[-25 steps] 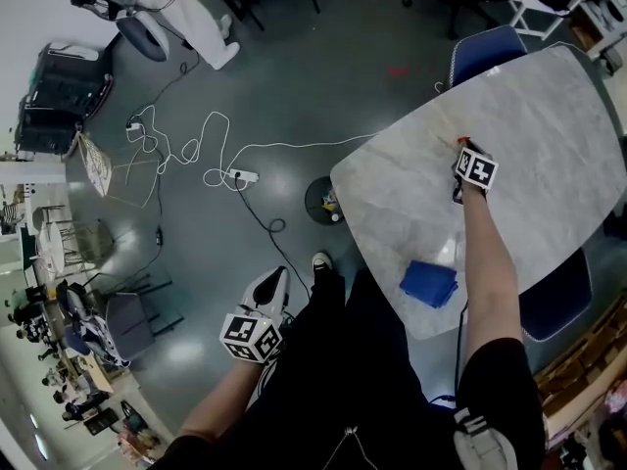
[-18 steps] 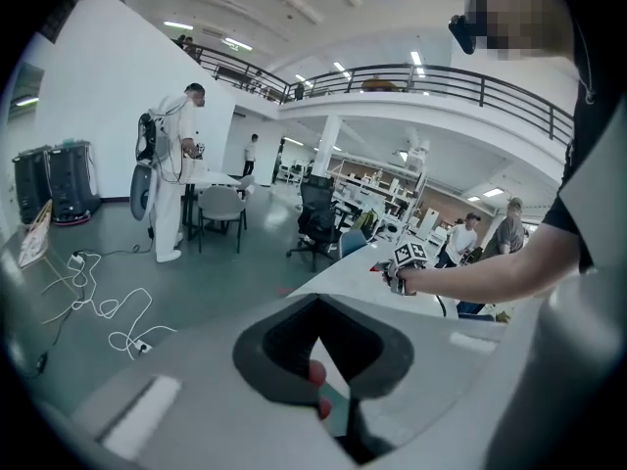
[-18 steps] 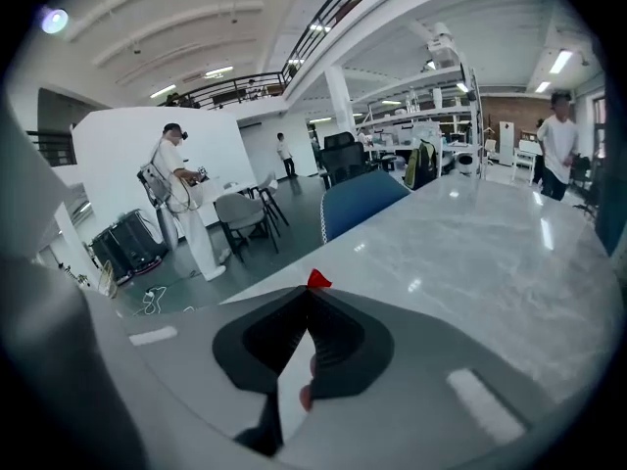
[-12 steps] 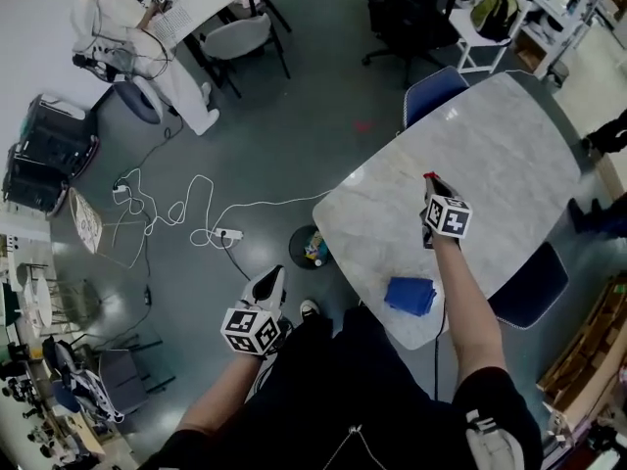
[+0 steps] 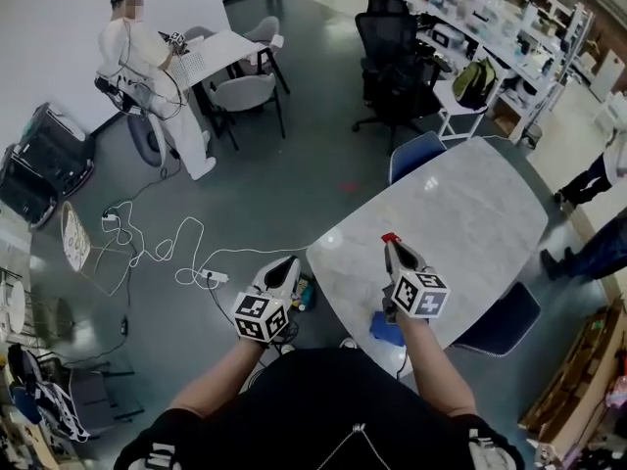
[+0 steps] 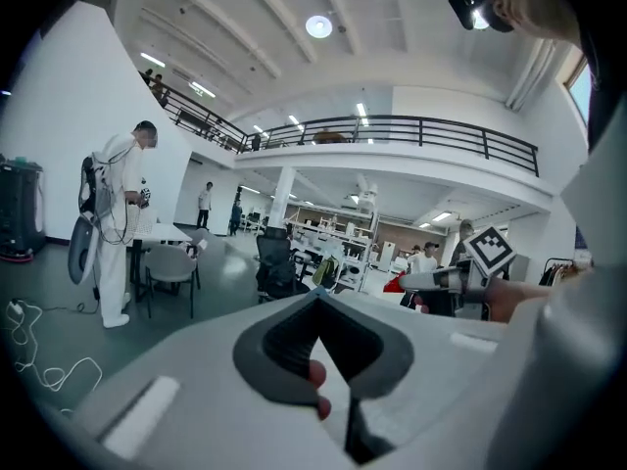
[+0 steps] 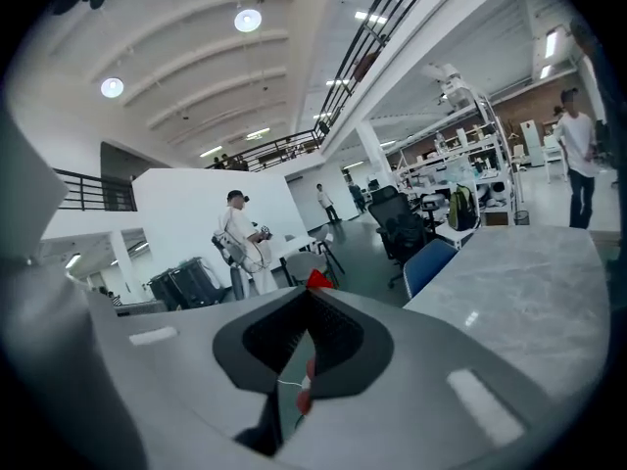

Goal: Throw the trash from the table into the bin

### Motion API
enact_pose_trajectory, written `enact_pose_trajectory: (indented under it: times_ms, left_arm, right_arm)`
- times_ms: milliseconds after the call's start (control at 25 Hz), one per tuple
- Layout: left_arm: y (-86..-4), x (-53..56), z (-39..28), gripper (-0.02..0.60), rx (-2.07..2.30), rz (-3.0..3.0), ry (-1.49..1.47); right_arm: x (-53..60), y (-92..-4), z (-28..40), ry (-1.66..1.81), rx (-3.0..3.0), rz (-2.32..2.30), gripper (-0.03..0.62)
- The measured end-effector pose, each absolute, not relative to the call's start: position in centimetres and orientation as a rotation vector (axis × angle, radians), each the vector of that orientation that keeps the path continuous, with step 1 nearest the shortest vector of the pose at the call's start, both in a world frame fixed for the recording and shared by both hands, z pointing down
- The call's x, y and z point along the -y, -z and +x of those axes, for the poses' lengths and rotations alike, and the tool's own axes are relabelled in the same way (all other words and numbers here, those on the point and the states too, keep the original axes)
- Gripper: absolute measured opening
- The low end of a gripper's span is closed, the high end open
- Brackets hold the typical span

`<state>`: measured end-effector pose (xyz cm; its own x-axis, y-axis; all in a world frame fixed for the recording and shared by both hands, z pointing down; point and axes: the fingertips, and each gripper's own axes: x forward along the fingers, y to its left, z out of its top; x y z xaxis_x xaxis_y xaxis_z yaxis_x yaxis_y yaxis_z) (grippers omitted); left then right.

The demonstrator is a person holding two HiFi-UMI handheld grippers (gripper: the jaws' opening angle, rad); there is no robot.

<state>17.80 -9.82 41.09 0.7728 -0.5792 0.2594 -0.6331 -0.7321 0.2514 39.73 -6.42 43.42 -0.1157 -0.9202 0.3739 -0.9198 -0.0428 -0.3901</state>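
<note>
My right gripper (image 5: 391,244) hovers over the near edge of the grey marble table (image 5: 460,218), shut on a small red scrap of trash (image 5: 390,237). That red scrap (image 7: 316,280) pokes out at the closed tips in the right gripper view. My left gripper (image 5: 285,268) is shut and empty, held off the table's left edge above the floor. Just beyond it, the dark round bin (image 5: 307,293) on the floor is mostly hidden. In the left gripper view, the right gripper (image 6: 416,282) shows with the red scrap (image 6: 396,284) at its tip.
A blue cloth (image 5: 380,327) lies on the table's near edge, partly under my right hand. A blue chair (image 5: 411,153) stands at the table's far side, another (image 5: 502,319) at the right. White cables and a power strip (image 5: 211,276) trail on the floor at left. A person in white (image 5: 132,52) stands far left.
My right gripper came back from the middle of the table to its near edge, still holding the red scrap. The left gripper rose toward the bin. My head view tilted up.
</note>
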Motion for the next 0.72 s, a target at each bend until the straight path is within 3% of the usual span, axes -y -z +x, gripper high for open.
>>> enact_pose_trajectory:
  times_ms: [320, 720]
  left_arm:
    - [-40.9, 8.3, 16.8, 0.000, 1.045, 2.599, -0.217]
    - [-42.6, 6.5, 5.2, 0.000, 1.374, 2.399, -0.213]
  right_arm:
    - [4.8, -44.7, 33.5, 0.941, -2.417, -1.918, 0.028]
    - [8.4, -46.6, 21.6, 0.947, -2.784, -1.599, 0.028]
